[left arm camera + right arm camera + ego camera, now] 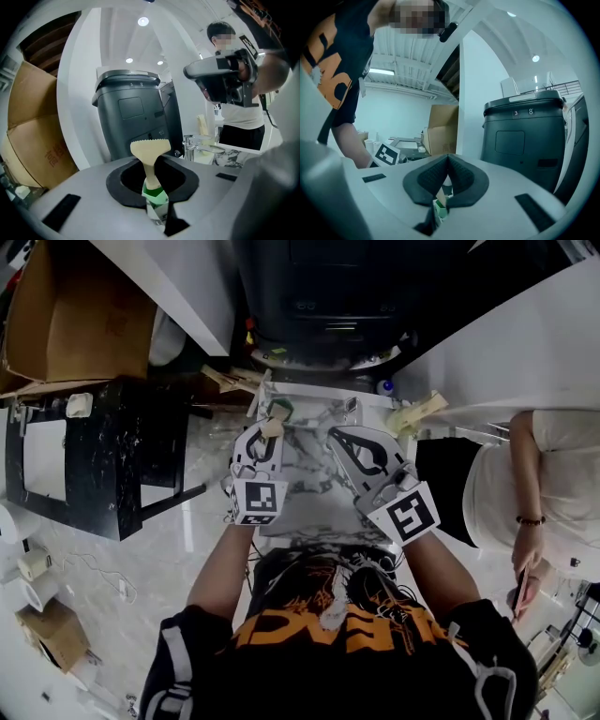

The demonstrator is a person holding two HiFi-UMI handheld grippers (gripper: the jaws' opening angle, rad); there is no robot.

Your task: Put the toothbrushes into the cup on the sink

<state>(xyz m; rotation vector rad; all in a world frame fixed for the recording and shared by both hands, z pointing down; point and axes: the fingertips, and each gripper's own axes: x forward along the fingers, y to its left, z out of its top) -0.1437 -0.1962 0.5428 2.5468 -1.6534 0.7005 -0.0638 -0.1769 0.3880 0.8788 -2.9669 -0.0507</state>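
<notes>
The left claw (pixel 153 183) is clamped on a cream toothbrush (pixel 150 151) in a green-and-white wrapper, holding it upright over the marble sink surface (pixel 314 495) with the faucet (pixel 192 147) beyond. The right claw (pixel 446 174) is pressed together, with a green-and-white scrap (pixel 438 209) low between its jaws.

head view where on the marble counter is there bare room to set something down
The bare marble counter between the left gripper and right gripper, toward the person, is free. The back edge around the faucet is crowded with small things.
</notes>
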